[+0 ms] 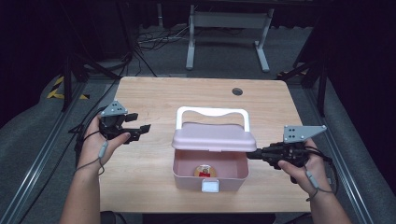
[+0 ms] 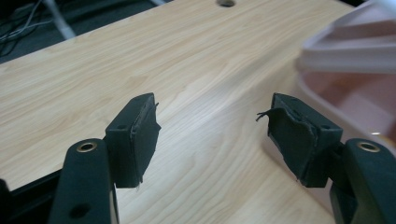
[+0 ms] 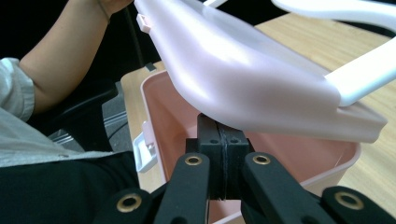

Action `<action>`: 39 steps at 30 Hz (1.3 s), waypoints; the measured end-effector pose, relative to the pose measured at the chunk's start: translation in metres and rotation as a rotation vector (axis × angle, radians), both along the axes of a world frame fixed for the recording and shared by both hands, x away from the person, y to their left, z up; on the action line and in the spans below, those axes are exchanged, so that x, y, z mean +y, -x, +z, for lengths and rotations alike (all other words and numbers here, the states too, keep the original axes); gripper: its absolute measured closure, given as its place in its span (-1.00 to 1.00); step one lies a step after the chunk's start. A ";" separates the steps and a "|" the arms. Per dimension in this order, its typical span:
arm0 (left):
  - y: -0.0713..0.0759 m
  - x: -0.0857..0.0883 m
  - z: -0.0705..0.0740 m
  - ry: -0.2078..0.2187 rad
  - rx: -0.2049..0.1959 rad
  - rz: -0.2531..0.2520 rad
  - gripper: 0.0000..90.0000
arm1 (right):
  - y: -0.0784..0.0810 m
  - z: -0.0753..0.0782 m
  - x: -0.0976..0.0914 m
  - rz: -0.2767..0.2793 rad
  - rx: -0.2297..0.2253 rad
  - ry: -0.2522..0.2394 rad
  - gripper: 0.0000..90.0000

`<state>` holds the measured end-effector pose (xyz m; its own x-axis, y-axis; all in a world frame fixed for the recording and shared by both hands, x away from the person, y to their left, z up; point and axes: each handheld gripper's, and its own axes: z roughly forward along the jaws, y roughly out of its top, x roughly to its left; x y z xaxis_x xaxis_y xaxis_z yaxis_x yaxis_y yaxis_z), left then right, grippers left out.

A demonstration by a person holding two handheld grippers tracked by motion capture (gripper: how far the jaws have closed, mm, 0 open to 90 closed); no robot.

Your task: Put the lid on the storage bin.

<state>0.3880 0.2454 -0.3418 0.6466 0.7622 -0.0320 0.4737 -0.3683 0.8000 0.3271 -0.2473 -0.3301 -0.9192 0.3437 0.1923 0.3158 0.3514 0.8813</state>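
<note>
Right hand-held gripper (image 1: 251, 154) closed completely, pads pressed flat together with nothing between them, tips tucked under the right-hand edge of the pink lid (image 1: 214, 137) and touching its underside; in the right gripper view (image 3: 223, 140) the lid (image 3: 243, 70) slopes overhead, raised and tilted, its white latch tab at the far corner. Directly beyond and below those tips, the open pink box (image 1: 209, 172), its inside wall just ahead of the pads (image 3: 299, 149). Inside the box, a small round item with red on it (image 1: 204, 171), too small to make out further. White handle (image 1: 212, 113) standing up on the side of the lid away from the person. White clasp (image 1: 210, 186) on the front wall of the box. Left hand-held gripper (image 1: 140, 129) spread wide and empty, hovering over bare bench (image 1: 154, 93), well apart from the box, which lies off to its right; in the left gripper view (image 2: 212, 126) both pads frayed at the edges, with the blurred pink box (image 2: 355, 88) beyond the right-hand pad.
</note>
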 end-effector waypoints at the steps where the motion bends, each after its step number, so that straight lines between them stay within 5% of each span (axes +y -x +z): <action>1: -0.001 0.001 -0.002 0.000 0.008 0.009 -0.25 | 0.001 0.000 0.000 0.001 0.004 0.010 1.00; 11: -0.012 0.009 -0.015 0.009 0.043 0.040 -0.25 | 0.003 -0.003 0.005 0.020 0.042 0.093 1.00; 15: -0.015 0.011 -0.021 -0.021 0.048 0.070 -0.25 | 0.003 -0.004 0.006 0.024 0.052 0.114 1.00; 24: -0.021 0.015 -0.031 -0.015 0.085 0.087 -0.26 | 0.005 -0.004 0.007 0.036 0.092 0.182 0.98; 39: -0.025 0.011 -0.041 -0.067 0.126 0.086 -0.31 | 0.006 -0.010 0.008 0.071 0.134 0.294 0.97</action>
